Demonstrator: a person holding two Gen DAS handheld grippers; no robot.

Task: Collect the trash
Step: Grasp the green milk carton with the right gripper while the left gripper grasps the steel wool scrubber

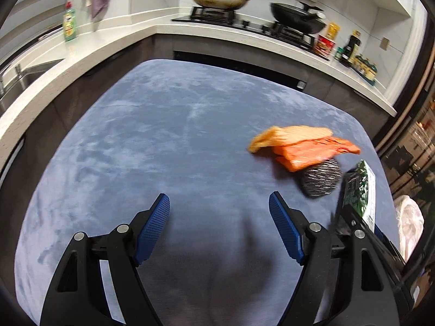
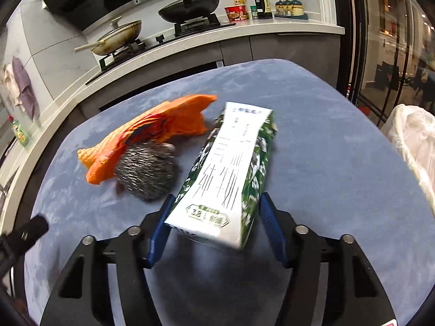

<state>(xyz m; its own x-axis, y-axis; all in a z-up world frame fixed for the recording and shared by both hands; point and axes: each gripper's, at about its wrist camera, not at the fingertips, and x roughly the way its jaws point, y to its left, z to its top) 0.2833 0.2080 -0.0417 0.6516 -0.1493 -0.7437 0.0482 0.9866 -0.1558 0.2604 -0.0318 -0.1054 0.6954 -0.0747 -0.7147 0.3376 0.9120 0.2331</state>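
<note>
Blue table, right tool gripping carton (left agape)

The right tool has its blue pads on either side of a green-and-white carton; the left pad touches its side, and contact on the right cannot be made out. The carton is tilted, its far end toward the middle of the blue surface. Just left lie a steel scourer and orange wrappers, touching. A white bag sits at the right edge.
</note>
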